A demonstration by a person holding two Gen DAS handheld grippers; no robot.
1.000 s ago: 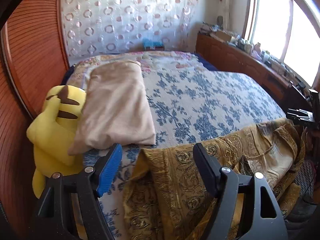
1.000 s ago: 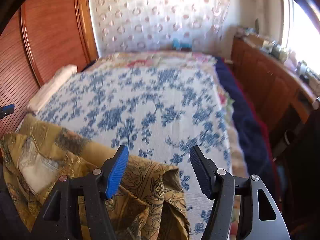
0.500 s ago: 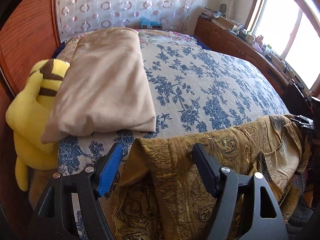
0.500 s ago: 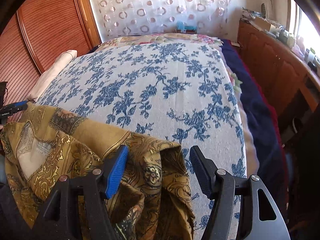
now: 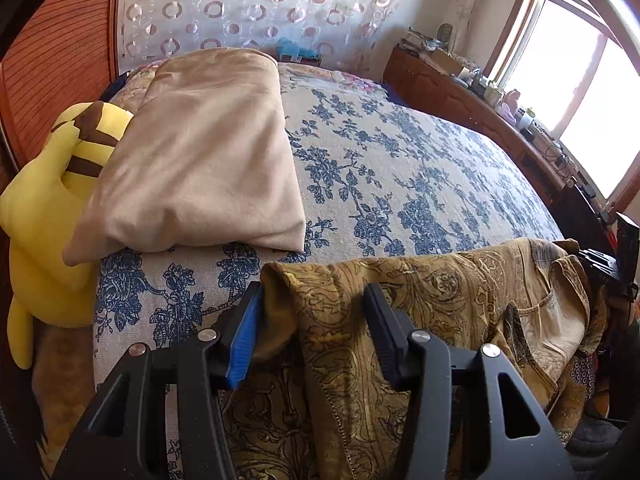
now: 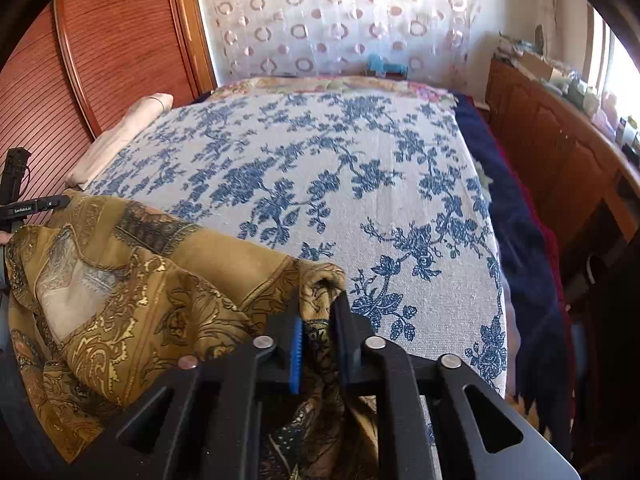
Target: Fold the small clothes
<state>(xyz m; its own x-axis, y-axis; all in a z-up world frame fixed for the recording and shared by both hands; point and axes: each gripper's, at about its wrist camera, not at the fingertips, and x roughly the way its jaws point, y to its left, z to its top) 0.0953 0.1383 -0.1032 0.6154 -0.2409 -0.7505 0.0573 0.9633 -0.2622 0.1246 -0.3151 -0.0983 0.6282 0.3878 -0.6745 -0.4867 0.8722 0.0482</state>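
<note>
A golden-brown patterned garment (image 5: 440,288) (image 6: 120,280) lies bunched along the near edge of the bed. My left gripper (image 5: 314,292) straddles its left corner. The jaws are closing with a fold of cloth between them; the blue pad (image 5: 244,332) touches the fold, but the cloth is not pinched. My right gripper (image 6: 319,302) is at the garment's right corner. Its jaws are closing and stand almost together, pinching a narrow fold. The left wrist view shows the right gripper's body at the far right, and the right wrist view shows the left gripper's at the far left.
The bed carries a blue-floral cover (image 6: 320,180). A beige pillow (image 5: 208,152) and a yellow plush toy (image 5: 44,200) lie at its left side. A navy blanket (image 6: 516,220) hangs off the right edge beside a cluttered wooden cabinet (image 6: 552,152).
The right jaws went from wide apart to pinched on the garment's fold. The left gripper sank toward the bed edge and its jaws narrowed around the left corner.
</note>
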